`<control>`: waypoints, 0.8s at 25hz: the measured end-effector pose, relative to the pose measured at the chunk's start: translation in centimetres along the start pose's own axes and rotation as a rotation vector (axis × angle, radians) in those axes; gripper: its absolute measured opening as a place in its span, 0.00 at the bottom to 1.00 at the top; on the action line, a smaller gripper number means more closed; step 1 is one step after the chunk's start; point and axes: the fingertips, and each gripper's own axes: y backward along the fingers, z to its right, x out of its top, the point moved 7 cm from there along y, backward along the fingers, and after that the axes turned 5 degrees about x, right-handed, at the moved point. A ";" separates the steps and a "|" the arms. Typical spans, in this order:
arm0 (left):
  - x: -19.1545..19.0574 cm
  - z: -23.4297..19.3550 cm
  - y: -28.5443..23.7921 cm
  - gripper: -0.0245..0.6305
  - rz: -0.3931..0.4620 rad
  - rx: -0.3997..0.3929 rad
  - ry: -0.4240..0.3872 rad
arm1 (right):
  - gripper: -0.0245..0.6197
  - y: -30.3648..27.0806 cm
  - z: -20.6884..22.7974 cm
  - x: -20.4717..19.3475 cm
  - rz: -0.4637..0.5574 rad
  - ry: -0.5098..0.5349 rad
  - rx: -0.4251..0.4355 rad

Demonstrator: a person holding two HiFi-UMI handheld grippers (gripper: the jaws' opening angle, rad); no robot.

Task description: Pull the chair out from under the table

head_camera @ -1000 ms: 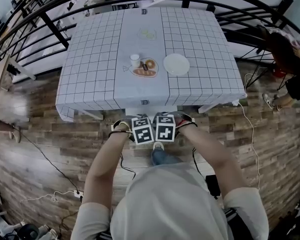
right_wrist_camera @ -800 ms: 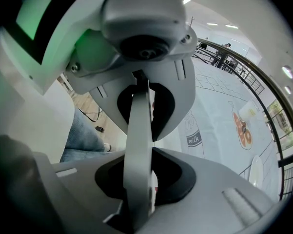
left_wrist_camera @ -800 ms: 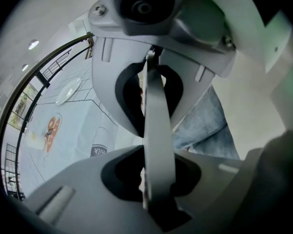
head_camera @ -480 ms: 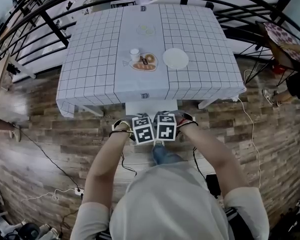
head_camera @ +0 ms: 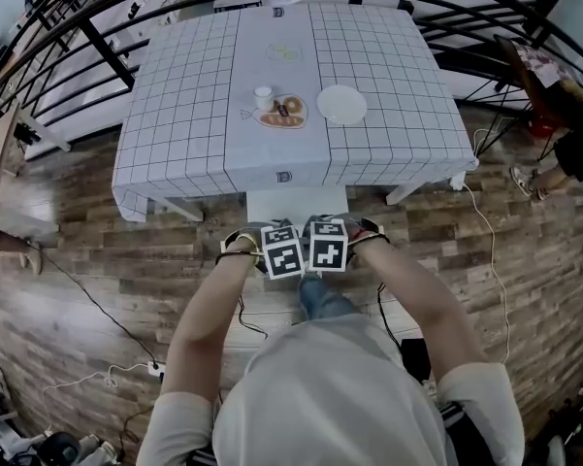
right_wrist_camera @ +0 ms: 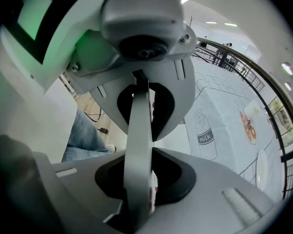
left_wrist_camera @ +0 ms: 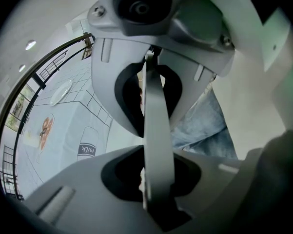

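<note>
A white chair is partly out from under the table (head_camera: 175,134), which wears a grid-pattern cloth. Its seat (head_camera: 296,205) shows between the cloth's hem and my grippers. In the head view my left gripper (head_camera: 281,253) and right gripper (head_camera: 328,249) sit side by side over the chair's back, marker cubes up and both pointing steeply down. In the left gripper view the thin pale edge of the backrest (left_wrist_camera: 155,116) runs between the jaws of my left gripper (left_wrist_camera: 156,147), which is shut on it. My right gripper (right_wrist_camera: 139,147) is shut on the same backrest (right_wrist_camera: 140,126).
On the table stand a small cup (head_camera: 263,97), a platter of bread (head_camera: 283,113) and a white plate (head_camera: 342,104). Black curved railings (head_camera: 97,42) ring the table. Cables (head_camera: 87,309) trail over the wooden floor. Another person (head_camera: 570,144) is at the right edge. My jeans leg (head_camera: 320,299) is just behind the chair.
Both grippers and the chair have come back from the table toward me. More of the white seat shows below the cloth's hem now.
</note>
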 end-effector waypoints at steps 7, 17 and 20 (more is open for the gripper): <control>-0.1 1.9 0.2 0.15 0.000 -0.006 -0.016 | 0.15 -0.2 -1.9 0.2 0.009 -0.025 0.007; -0.2 4.2 0.7 0.15 0.001 -0.020 -0.033 | 0.15 -0.4 -4.3 0.5 0.016 -0.046 0.006; -0.2 4.7 0.7 0.15 -0.002 -0.021 -0.040 | 0.15 -0.4 -4.8 0.5 0.019 -0.053 0.005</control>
